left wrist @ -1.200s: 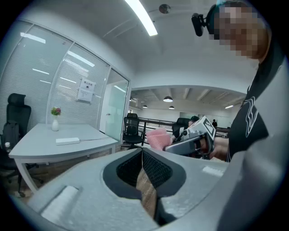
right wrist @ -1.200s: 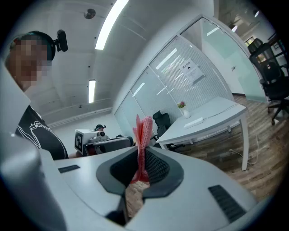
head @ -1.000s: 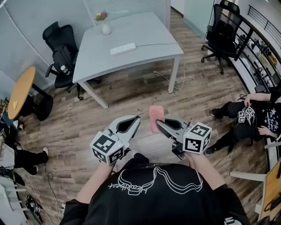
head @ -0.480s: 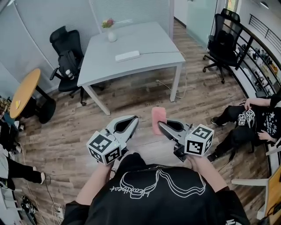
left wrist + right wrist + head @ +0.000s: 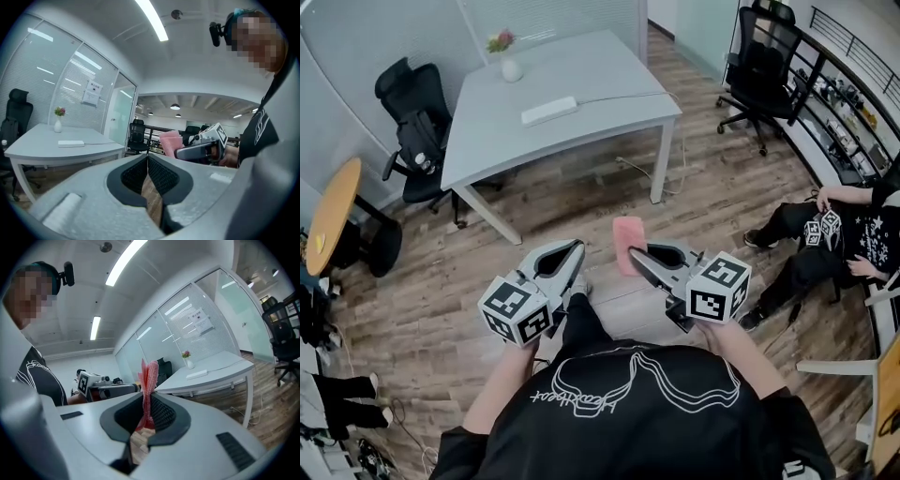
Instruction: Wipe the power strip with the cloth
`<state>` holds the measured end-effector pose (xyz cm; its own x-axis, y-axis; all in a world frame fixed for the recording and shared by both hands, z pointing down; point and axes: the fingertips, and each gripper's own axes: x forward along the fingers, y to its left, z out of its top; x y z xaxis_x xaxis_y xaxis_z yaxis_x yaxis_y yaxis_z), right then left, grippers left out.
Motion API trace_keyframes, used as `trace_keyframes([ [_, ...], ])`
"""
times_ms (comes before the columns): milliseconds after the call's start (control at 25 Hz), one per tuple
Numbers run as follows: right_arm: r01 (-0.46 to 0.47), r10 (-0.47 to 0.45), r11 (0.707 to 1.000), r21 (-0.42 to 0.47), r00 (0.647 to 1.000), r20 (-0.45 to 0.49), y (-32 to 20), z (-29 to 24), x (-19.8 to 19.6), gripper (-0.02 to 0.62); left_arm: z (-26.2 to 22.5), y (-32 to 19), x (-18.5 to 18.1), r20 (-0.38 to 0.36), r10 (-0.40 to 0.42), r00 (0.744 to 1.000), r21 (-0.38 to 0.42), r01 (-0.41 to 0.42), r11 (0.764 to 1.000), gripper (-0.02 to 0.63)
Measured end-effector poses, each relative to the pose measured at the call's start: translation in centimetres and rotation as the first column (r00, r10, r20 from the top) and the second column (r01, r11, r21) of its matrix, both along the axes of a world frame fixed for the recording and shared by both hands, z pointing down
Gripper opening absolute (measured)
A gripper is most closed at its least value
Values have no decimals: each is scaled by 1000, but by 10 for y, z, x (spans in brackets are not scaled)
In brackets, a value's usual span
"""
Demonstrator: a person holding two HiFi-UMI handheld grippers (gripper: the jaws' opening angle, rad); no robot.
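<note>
White, oblong power strip (image 5: 549, 111) flat near the middle of a pale grey surface (image 5: 609, 75), thin cable (image 5: 619, 95) trailing from one end toward the far edge. Well apart from both grippers, across a stretch of floor. Pink cloth (image 5: 628, 246), nubbly and knit-like, folded into an upright strip and pinched between the fingers of the right gripper (image 5: 637, 256), clamped tight on it with the top edge standing clear above the tips. Left gripper (image 5: 577, 247) just beside, fingers pressed together on nothing, ribbed black pads meeting at the tips. Both held low in front of the person's dark shirt, each with a black-and-white marker cube at the back. On the same surface, toward its far corner, a small white vase (image 5: 511, 67) holding pink flowers. Smooth rectangular top, slim straight legs. Wood-plank floor (image 5: 581, 197) in brown and grey tones beneath. Black mesh office chair (image 5: 412, 122) at the left side, another (image 5: 759, 75) at the right. Round wooden table (image 5: 328, 216) at the far left edge. Glass partitions with slatted blinds behind. Another person (image 5: 825, 244) seated low at the right, legs stretched out.
</note>
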<state>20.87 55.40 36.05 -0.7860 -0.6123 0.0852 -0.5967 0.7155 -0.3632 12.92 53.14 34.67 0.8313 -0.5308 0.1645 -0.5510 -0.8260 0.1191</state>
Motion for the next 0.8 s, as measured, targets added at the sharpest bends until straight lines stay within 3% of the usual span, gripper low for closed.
trace_keyframes([
  [280, 3, -3, 1000, -15, 1000, -16, -110, -2, -27, 40, 13, -104, -24, 10, 12, 1000, -53, -12, 999, 14],
  [560, 13, -11, 997, -73, 1000, 27, -270, -15, -80, 40, 1, -263, -80, 24, 25, 999, -72, -23, 997, 14],
  [800, -18, 21, 995, -96, 999, 30, -402, -24, -118, 40, -13, -396, -125, -22, 31, 999, -91, -33, 995, 13],
])
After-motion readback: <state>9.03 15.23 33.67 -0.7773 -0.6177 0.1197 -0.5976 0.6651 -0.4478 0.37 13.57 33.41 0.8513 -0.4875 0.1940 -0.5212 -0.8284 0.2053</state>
